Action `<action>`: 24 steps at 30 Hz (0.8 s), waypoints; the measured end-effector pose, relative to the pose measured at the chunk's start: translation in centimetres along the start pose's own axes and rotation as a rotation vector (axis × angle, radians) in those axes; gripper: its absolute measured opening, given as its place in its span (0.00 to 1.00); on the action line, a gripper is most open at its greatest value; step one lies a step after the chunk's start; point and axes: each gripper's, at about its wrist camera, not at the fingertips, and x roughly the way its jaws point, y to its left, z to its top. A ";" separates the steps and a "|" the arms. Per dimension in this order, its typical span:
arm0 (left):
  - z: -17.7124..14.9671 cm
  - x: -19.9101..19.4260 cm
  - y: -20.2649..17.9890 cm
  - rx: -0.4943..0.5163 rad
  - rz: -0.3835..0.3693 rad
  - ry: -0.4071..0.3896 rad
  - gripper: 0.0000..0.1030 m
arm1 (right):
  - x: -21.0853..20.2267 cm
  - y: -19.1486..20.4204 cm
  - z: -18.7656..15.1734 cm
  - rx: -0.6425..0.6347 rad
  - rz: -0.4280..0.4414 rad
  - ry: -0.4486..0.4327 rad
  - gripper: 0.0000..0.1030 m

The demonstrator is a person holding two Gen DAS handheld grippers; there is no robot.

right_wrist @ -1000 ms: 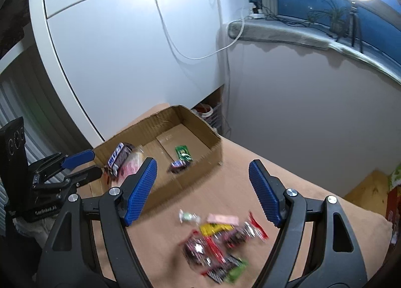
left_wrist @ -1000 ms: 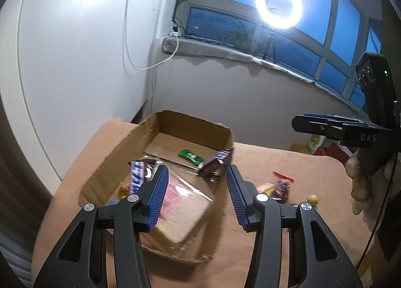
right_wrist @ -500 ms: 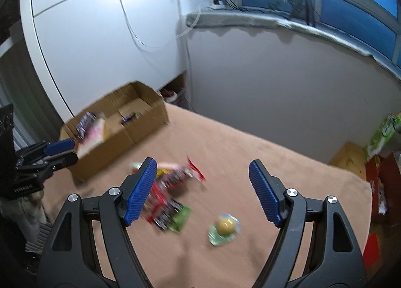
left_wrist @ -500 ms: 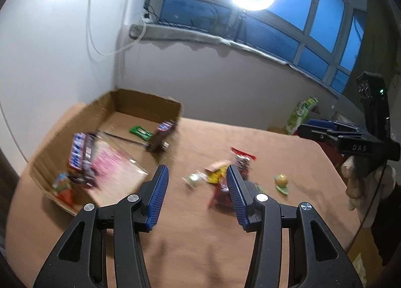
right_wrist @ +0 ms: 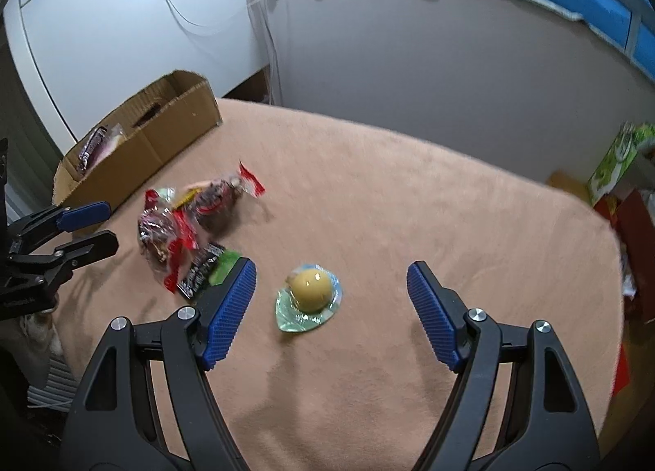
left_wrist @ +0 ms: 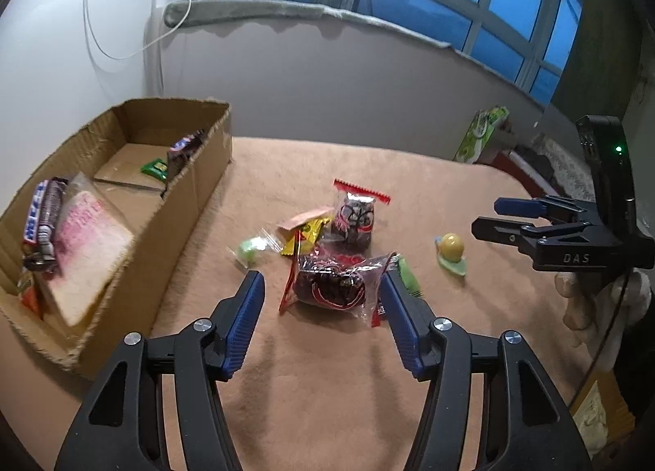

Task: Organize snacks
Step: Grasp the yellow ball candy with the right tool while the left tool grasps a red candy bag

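Observation:
A cardboard box at the left holds a wrapped bread slice, chocolate bars and a green packet. A pile of loose snacks lies on the tan blanket: a clear bag of dark sweets with red edges, a second one, a yellow packet, a green candy. My left gripper is open and empty, just before the near bag. A yellow jelly cup lies apart. My right gripper is open and empty around it, above the blanket.
The box also shows in the right wrist view, with the pile beside it. A green carton and red boxes stand off the blanket's far right edge. A white cabinet and wall lie behind the box.
Both grippers swung right, away from the box. The left one now faces the snack pile; the right one has come down over the jelly cup. Both stayed open.

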 end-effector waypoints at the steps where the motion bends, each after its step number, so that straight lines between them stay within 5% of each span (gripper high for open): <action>1: 0.0 0.3 0.0 0.000 -0.004 0.004 0.57 | 0.4 -0.1 -0.2 0.007 0.006 0.009 0.77; 13: -0.1 3.1 -0.7 0.032 0.012 0.050 0.57 | 3.2 0.7 -1.2 -0.024 0.003 0.063 0.75; 16: -0.2 3.3 -1.0 0.041 0.012 0.055 0.57 | 3.6 0.9 -1.1 -0.029 -0.003 0.071 0.56; 20: -0.2 3.5 -1.1 0.049 0.014 0.056 0.56 | 4.2 1.0 -1.1 -0.038 -0.010 0.085 0.52; 24: -0.3 3.7 -1.2 0.055 0.010 0.052 0.52 | 4.1 1.4 -1.1 -0.057 -0.023 0.083 0.37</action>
